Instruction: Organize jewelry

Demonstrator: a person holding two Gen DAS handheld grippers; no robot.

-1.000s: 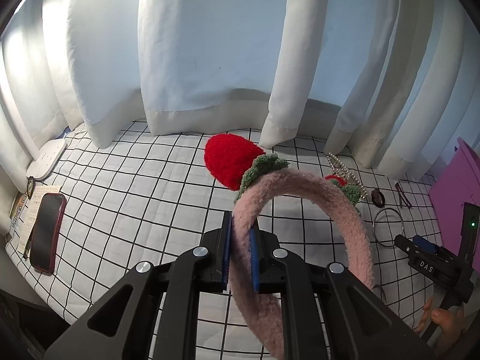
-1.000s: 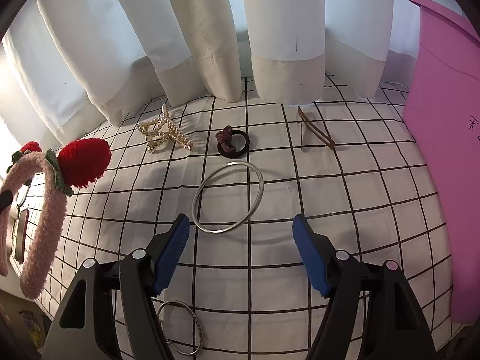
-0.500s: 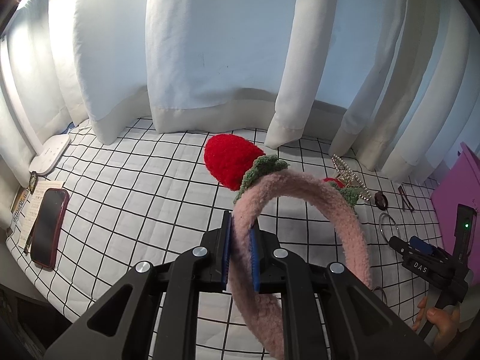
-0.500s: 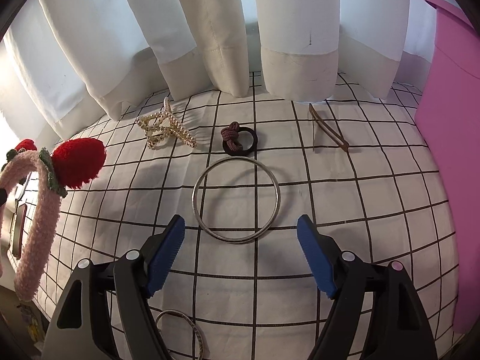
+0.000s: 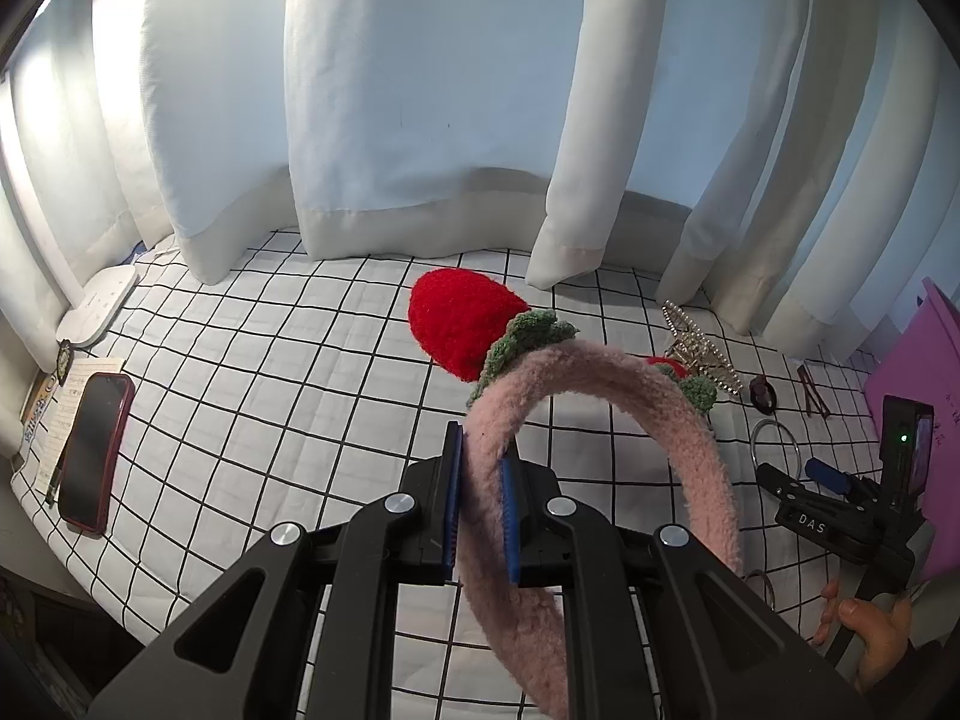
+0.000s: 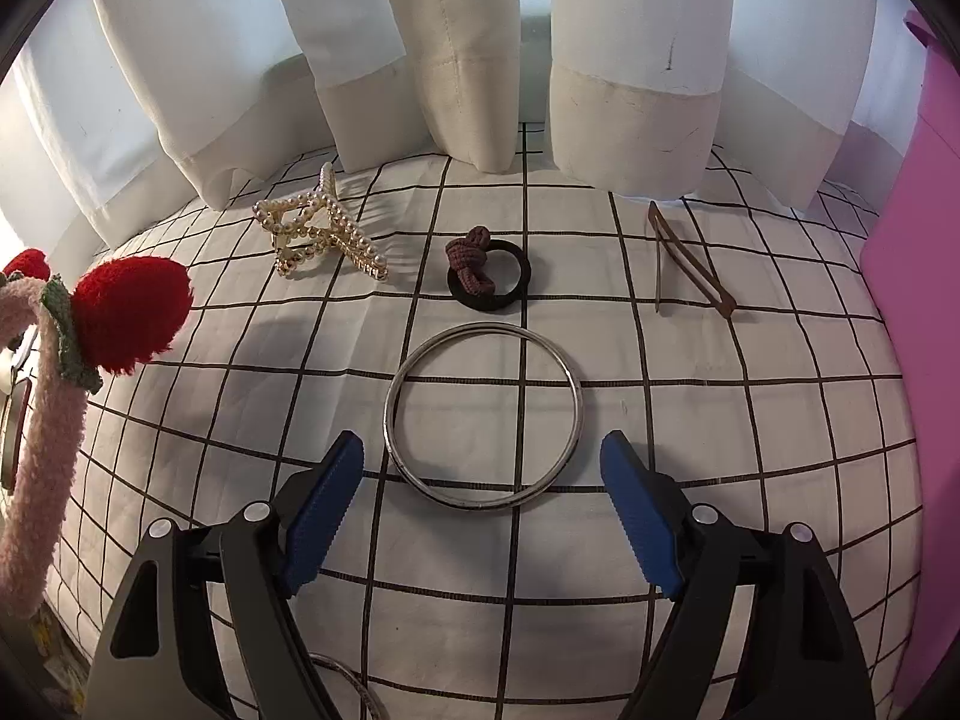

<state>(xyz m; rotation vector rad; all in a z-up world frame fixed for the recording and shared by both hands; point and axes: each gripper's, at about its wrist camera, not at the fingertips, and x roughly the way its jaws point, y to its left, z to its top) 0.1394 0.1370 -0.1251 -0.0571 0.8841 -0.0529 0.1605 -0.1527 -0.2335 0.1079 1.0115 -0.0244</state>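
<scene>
My left gripper (image 5: 480, 504) is shut on a pink fluffy headband (image 5: 690, 438) with a red knitted strawberry (image 5: 462, 318), held up above the checked cover. My right gripper (image 6: 482, 444) points down at a large silver bangle (image 6: 573, 420) lying flat. Its jaws are opening, and the near rim of the bangle lies between the blue fingertips (image 6: 336, 480) with nothing touched. Beyond the bangle lie a pearl claw clip (image 6: 318, 234), a dark hair tie (image 6: 486, 276) and a brown hair clip (image 6: 690, 264). The headband (image 6: 42, 450) shows at the left edge of the right wrist view.
A pink box (image 6: 918, 300) stands along the right side. A second thin bangle (image 6: 354, 678) lies under the right gripper. A phone (image 5: 90, 444) and a white device (image 5: 99, 306) lie at the far left. White curtains (image 5: 420, 90) hang behind the checked cover (image 5: 270, 396).
My right gripper has come forward and down toward the large bangle, and its jaws have spread wider. The left gripper has kept still with the headband in it.
</scene>
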